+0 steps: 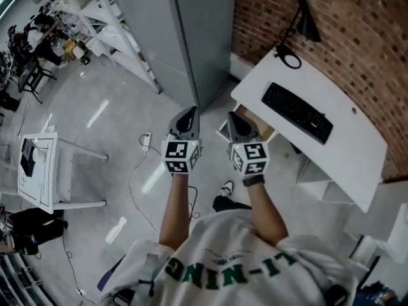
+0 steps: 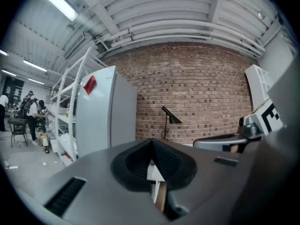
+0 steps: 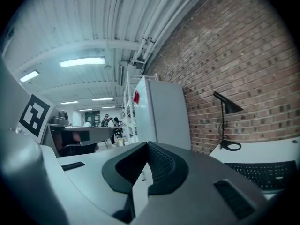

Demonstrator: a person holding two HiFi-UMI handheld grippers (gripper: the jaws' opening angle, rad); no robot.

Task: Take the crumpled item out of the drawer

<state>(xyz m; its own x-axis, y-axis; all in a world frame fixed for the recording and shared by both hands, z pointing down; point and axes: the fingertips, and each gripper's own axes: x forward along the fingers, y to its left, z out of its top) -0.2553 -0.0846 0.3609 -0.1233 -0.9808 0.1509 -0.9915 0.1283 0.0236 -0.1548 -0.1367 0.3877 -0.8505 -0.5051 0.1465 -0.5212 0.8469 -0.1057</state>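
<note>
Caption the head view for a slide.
Shut left claw and right claw hover beside white desk with keyboard and lamp.

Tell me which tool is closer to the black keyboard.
Right. The right tool hangs just left of the keyboard in the head view, by the edge of the white desk; the left tool is farther left, beyond the right one, over the floor.

Legible text, one item: green block capitals "LI-NING" across the person's white shirt [image 1: 229,269], upside down in the head view. A smaller green line beside it is too small to read.

The black-and-white marker cubes on the left claw [image 1: 187,116] and right claw [image 1: 237,123] carry square code patterns, no letters.

Red tag [image 2: 89,84] on the tall white cabinet [image 2: 105,121]: no print discernible.

Black keyboard [image 1: 297,112]: key legends unreadable.
</note>
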